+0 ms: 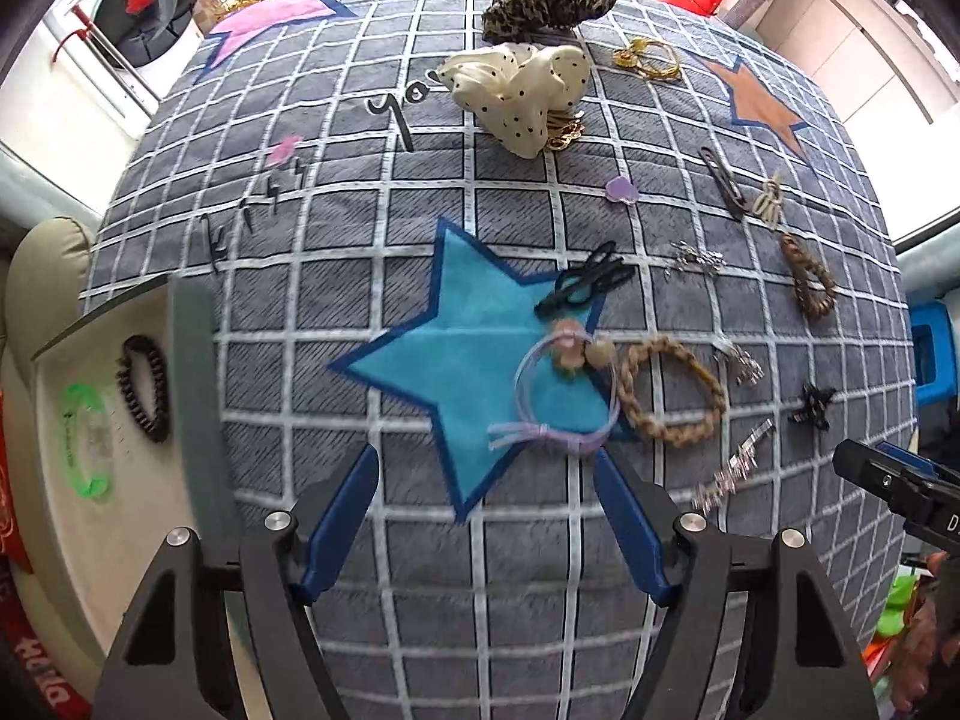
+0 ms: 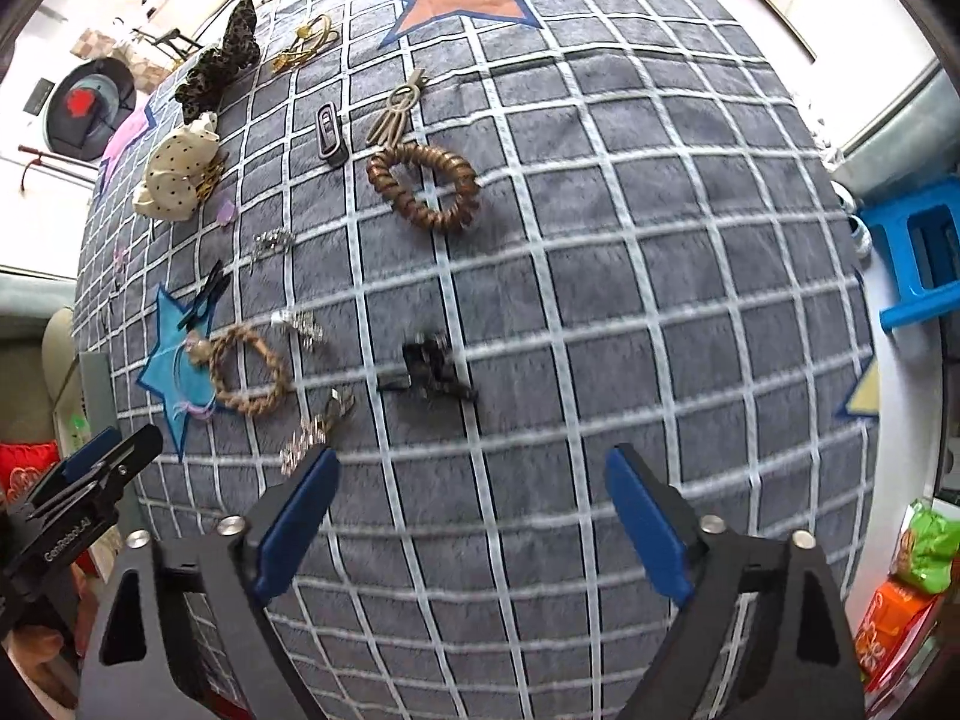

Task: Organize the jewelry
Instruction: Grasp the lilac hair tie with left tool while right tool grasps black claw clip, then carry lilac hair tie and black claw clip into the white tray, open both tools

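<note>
Hair ties and clips lie scattered on a grey checked cloth. My left gripper is open and empty, just short of a lilac hair tie on the blue star; a braided tan ring lies beside it. A white tray at left holds a black coil tie and a green band. My right gripper is open and empty, above the cloth, short of a black clip. A brown coil ring and silver clips lie further off.
A dotted cream scrunchie, a leopard bow and gold bangles lie at the far side. A blue stool stands right of the table. Snack bags sit at the lower right.
</note>
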A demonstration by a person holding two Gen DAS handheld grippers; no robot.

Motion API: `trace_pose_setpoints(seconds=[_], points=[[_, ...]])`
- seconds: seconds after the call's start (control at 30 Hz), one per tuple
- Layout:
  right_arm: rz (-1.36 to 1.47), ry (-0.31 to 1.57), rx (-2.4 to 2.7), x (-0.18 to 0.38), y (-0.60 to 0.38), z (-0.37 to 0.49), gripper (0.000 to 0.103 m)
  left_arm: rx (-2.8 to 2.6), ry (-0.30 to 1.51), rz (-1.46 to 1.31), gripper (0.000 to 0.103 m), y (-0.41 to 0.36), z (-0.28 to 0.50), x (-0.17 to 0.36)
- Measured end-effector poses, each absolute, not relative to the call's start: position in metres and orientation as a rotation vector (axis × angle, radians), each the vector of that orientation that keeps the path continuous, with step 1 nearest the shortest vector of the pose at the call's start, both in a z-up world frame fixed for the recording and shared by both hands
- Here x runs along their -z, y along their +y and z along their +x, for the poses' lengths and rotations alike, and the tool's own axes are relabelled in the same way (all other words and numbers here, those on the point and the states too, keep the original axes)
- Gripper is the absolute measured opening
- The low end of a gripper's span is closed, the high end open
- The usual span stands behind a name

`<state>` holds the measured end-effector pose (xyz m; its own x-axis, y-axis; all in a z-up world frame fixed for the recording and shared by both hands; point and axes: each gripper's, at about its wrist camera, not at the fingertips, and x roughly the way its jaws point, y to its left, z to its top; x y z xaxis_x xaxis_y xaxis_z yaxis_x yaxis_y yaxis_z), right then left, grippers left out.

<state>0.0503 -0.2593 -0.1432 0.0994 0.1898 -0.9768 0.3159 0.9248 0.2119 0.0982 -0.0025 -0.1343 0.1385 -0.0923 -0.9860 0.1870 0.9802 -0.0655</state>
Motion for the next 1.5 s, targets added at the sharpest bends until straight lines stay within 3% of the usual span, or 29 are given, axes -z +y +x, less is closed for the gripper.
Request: trace_pose_setpoints(seconds=[0.27,0.4,0.6,0.63,0.67,0.73,0.8,1.5], points=[[0.388,1.49,0.087,0.162,-0.251,0.075,0.077,0.213,1.444,0.073,0.061,-0.012,0.115,0.161],[0.33,1.475,0.097,0.165,-0.245,0.084,0.074,0.224,1.427,0.11,0.061,-0.02,0.116,0.162],[0.232,1.467,0.123,0.164,-0.231,0.092,0.057,0.234,1.423,0.137,0.033,-0.046,0.121,0.162],[0.217,1.466,0.129,0.164,-0.228,0.092,0.055,0.238,1.424,0.136,0.024,-0.05,0.122,0.162],[0.207,1.463,0.133,0.164,-0.224,0.092,0.051,0.242,1.425,0.135,0.013,-0.052,0.122,0.161],[0.19,1.454,0.14,0.164,-0.219,0.092,0.037,0.253,1.434,0.123,0.007,-0.059,0.124,0.159],[0.202,1.45,0.142,0.162,-0.221,0.086,0.019,0.264,1.439,0.101,0.006,-0.061,0.122,0.158],[0.431,1.441,0.048,0.134,-0.27,0.031,0.019,0.32,1.418,0.037,0.003,-0.038,0.064,0.109]])
